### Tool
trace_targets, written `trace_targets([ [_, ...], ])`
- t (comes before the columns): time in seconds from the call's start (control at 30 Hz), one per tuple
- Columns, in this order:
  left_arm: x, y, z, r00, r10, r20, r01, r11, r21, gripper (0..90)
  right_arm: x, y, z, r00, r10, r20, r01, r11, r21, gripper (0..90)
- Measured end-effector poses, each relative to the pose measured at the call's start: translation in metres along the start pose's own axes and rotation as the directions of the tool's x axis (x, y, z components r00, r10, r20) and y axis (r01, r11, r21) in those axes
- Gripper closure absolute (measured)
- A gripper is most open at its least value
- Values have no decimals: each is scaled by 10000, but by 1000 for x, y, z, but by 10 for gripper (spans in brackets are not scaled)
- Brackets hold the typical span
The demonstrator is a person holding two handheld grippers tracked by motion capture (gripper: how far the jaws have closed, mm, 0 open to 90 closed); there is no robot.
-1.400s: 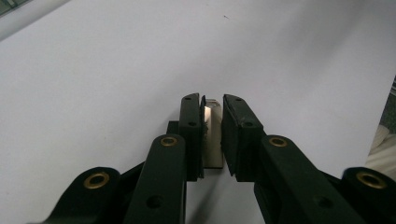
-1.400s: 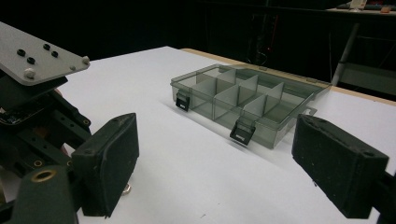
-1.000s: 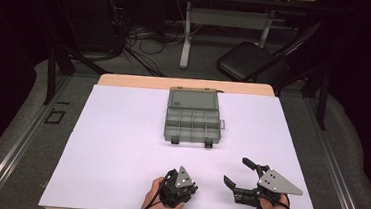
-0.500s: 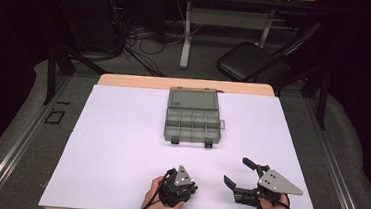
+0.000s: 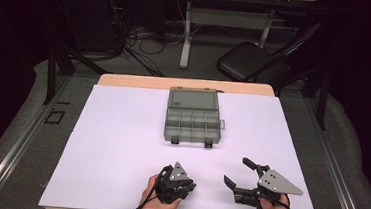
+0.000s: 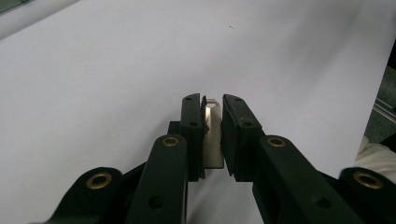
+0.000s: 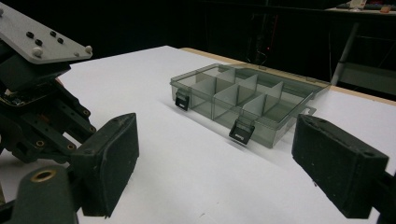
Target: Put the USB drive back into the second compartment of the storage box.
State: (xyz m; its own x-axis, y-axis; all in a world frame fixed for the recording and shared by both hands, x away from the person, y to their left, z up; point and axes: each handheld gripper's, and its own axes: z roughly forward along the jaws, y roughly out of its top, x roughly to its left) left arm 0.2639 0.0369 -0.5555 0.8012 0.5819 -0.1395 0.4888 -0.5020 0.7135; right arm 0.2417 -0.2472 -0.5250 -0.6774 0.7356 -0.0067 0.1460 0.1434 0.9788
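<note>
Nothing shifted vs. a sec ago: left gripper (image 5: 173, 183) stayed clamped on small metal tab (image 6: 212, 135); right gripper (image 5: 243, 175) gaped wide, empty. Compartment box (image 5: 193, 116) sat mid-table, well apart. Prob. paused pre-placement.

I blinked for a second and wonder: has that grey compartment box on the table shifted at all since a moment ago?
No. The grey compartment box sits at the same spot against the table's far wooden edge in the high view.
</note>
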Motion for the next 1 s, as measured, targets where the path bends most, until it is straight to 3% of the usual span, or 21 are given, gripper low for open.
trace_targets([
  [0.5, 12, 2, -10, 9990, -456, 15, 456, 9986, -258, 788, 0, 0, 0, 10000, -10, -22, 10, 10000, 16, 144],
  [1.0, 26, 4, -22, 9973, -689, -265, 672, 9959, -606, 788, 0, 0, 0, 10000, 10, -23, -10, 10000, 24, 144],
])
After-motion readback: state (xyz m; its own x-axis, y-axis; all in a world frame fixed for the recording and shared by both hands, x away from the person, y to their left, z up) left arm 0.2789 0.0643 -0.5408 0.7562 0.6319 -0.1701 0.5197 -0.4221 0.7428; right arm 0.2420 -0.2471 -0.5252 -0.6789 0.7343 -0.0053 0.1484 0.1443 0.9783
